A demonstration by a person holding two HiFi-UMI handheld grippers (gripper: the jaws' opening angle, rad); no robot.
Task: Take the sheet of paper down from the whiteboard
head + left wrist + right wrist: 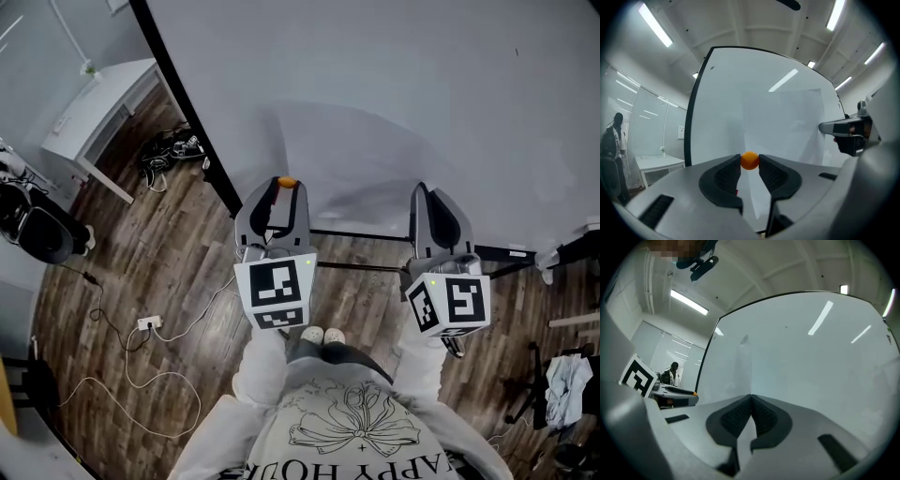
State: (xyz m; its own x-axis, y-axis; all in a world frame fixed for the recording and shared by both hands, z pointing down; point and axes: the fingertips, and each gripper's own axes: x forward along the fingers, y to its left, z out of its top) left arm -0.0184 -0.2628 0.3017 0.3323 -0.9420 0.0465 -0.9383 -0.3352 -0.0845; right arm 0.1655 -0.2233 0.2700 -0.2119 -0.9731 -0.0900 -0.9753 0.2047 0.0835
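Left gripper view: the sheet of paper (783, 126) lies flat against the whiteboard (722, 93), white on white, its outline faint. The left gripper (749, 162) is at the sheet's left edge, its jaws closed narrowly on a small orange ball (749, 161) at their tips. The right gripper (823, 126) meets the sheet's right edge. In the right gripper view that gripper (751, 397) has its jaws pressed together on the sheet (744, 366), whose edge rises straight out of the jaw line.

The whiteboard's black frame (183, 103) runs well to the left of the sheet, and bare board lies above and to the right. Head view: both grippers are raised side by side, pointing at the board, the left (284, 187) and the right (419, 190) near level, each with its marker cube (275, 291) toward the person.

On the wood floor (141, 262) lie loose cables (169, 150). A white surface (94, 112) stands beyond the frame. The sweatshirt (356, 431) print is partly legible: "APPY HOU".
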